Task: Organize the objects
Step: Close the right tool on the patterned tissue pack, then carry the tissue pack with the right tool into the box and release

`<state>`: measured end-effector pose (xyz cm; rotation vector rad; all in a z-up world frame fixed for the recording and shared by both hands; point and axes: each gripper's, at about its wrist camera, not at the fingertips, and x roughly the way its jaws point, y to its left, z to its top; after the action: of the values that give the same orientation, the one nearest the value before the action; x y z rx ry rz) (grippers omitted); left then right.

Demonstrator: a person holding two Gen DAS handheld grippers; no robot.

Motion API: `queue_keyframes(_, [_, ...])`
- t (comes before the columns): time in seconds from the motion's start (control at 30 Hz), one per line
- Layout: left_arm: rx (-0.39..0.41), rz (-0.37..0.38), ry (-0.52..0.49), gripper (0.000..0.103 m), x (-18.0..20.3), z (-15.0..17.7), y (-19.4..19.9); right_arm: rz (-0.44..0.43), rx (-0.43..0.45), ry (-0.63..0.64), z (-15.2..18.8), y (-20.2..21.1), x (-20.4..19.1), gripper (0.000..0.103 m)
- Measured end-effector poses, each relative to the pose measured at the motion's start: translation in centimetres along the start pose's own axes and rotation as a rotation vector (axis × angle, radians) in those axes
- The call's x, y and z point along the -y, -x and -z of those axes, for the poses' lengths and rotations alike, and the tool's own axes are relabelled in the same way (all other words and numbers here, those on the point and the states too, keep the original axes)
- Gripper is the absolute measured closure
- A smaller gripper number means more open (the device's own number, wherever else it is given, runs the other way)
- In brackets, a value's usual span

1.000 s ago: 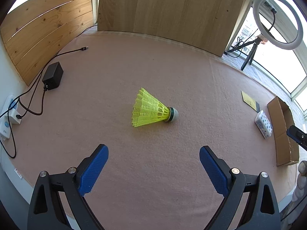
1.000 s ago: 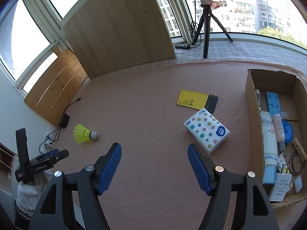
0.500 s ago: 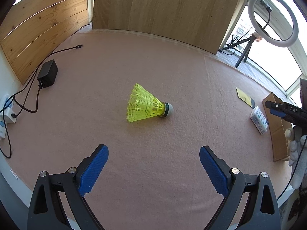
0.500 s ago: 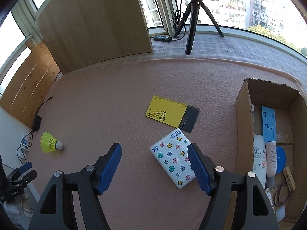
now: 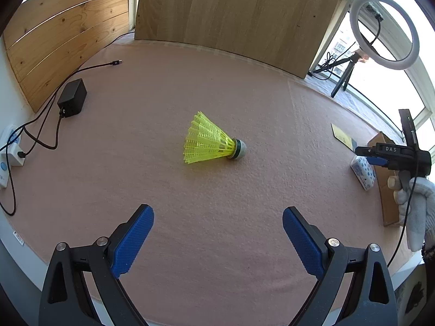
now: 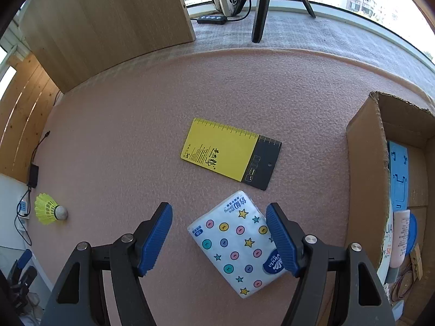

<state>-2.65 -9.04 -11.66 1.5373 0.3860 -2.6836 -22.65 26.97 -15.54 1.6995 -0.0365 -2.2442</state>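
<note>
A yellow shuttlecock (image 5: 210,142) lies on its side on the pink mat, ahead of my left gripper (image 5: 217,217), which is open and empty. A white tissue pack (image 6: 236,241) with coloured dots and stars lies under my right gripper (image 6: 218,214); its jaws are open and spread over the pack, apart from it. Just beyond the pack lies a yellow and black ruler card (image 6: 231,153). At the right stands an open cardboard box (image 6: 365,168) holding several items. In the left wrist view the right gripper (image 5: 380,153) shows at the far right in a gloved hand (image 5: 416,203).
A black adapter (image 5: 72,100) with cables and a wall socket (image 5: 9,146) sit at the mat's left edge. Wooden boards (image 5: 231,13) lean along the back. A ring light on a tripod (image 5: 384,31) stands back right. The shuttlecock (image 6: 49,212) shows far left in the right wrist view.
My right gripper has swung toward the tissue pack and dropped lower, so the pack now lies between its open jaws. The left gripper has barely moved.
</note>
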Motion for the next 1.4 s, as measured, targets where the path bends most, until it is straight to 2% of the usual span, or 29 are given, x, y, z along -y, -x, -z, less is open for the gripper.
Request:
queue_keyframes(0.23, [-0.015, 0.045, -0.005, 0.006, 1.1, 0.4, -0.4, -0.115, -0.029, -0.039, 4.2, 0.7, -0.5, 0.036])
queue_keyframes(0.3, [-0.02, 0.064, -0.011, 0.006, 1.7, 0.5, -0.5, -0.126, -0.034, -0.046, 5.5, 0.5, -1.0, 0.042])
queue_keyframes(0.33, [-0.022, 0.07, -0.024, 0.006, 2.2, 0.5, -0.6, -0.137, -0.037, -0.047, 6.1, 0.3, -1.3, 0.051])
queue_keyframes(0.37, [-0.023, 0.074, -0.04, 0.006, 2.7, 0.5, -0.6, -0.146, -0.041, -0.046, 6.6, 0.1, -1.7, 0.055])
queue_keyframes(0.5, [-0.035, 0.097, -0.104, 0.006, 5.1, 0.6, -1.0, -0.146, -0.011, -0.007, 7.7, 0.0, -3.7, 0.055])
queue_keyframes(0.67, [-0.068, 0.157, -0.202, 0.006, 8.7, 1.3, -1.6, -0.288, -0.07, 0.004, 8.9, -0.5, -6.0, 0.055])
queue_keyframes(0.83, [-0.126, 0.217, -0.265, 0.01, 12.1, 1.9, -3.3, -0.318, -0.04, -0.037, 10.4, 0.4, -6.2, 0.055])
queue_keyframes(1.0, [-0.166, 0.255, -0.308, 0.023, 14.8, 1.9, -5.4, -0.331, -0.037, -0.077, 10.9, 0.3, -5.3, 0.055])
queue_keyframes(1.1, [-0.191, 0.305, -0.313, 0.029, 15.9, 1.8, -6.3, -0.352, -0.029, -0.089, 10.7, 0.3, -5.2, 0.055])
queue_keyframes(1.2, [-0.215, 0.302, -0.316, 0.036, 16.6, 1.7, -7.6, -0.365, -0.031, -0.094, 10.4, 0.2, -5.2, 0.056])
queue_keyframes(1.33, [-0.25, 0.335, -0.326, 0.057, 17.1, 1.8, -8.6, -0.36, -0.051, -0.081, 10.1, -0.5, -5.5, 0.066])
queue_keyframes(1.4, [-0.252, 0.335, -0.33, 0.057, 17.2, 1.8, -8.8, -0.363, -0.06, -0.073, 10.2, -0.7, -5.6, 0.07])
